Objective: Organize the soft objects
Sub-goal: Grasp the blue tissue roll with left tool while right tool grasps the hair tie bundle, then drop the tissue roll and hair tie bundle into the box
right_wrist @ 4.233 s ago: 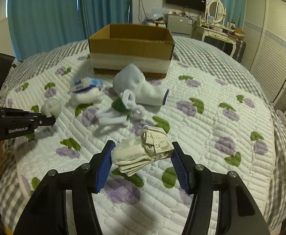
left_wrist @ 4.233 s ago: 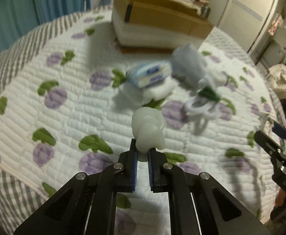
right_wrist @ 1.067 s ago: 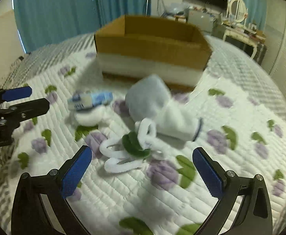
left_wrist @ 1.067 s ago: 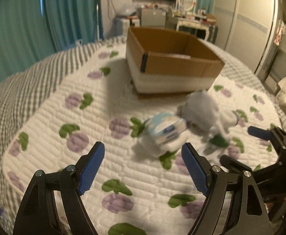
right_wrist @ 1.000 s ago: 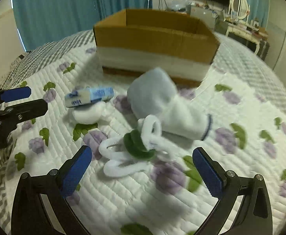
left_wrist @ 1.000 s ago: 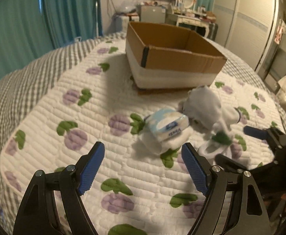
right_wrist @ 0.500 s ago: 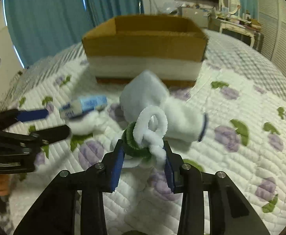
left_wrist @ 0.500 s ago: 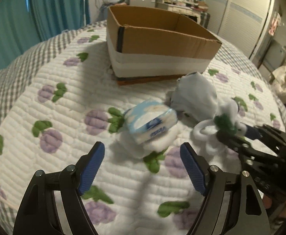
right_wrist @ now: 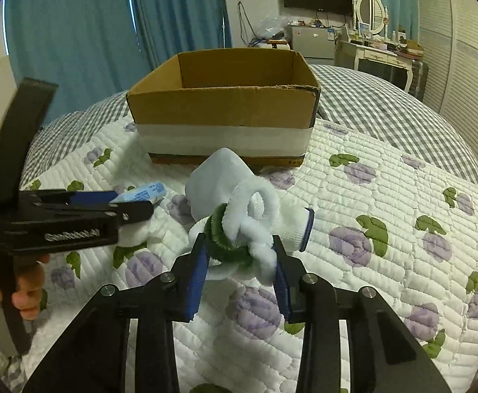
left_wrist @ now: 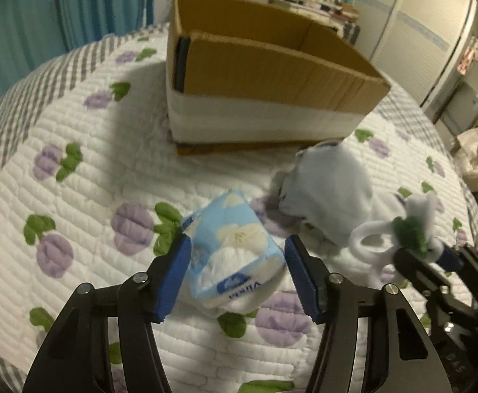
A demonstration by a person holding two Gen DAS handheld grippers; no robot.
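The left tool [left_wrist: 237, 275] is straddling a blue-and-white tissue pack [left_wrist: 234, 255], its blue pads standing just off either side with slim gaps showing, so it is not yet pinching. The pack's label reads "Vinda", seen upside down, and the pack is sitting on a white fluffy item on the quilted bed [left_wrist: 85, 163]. From the right wrist view, the body of the left tool [right_wrist: 71, 226] is showing the white lettering "GenRobot.AI". The right tool [right_wrist: 240, 262] is clamping a white chenille loop toy with a green ring [right_wrist: 245, 226]. Half a second ago the left tool was spread much wider and farther back from the pack; now it is closing in around it, while the right tool is keeping its grip. Just behind the toy a pale blue-white sock [right_wrist: 222, 177] is lying on the quilt, and beyond it the open cardboard box [right_wrist: 222, 111] with its white band is standing.
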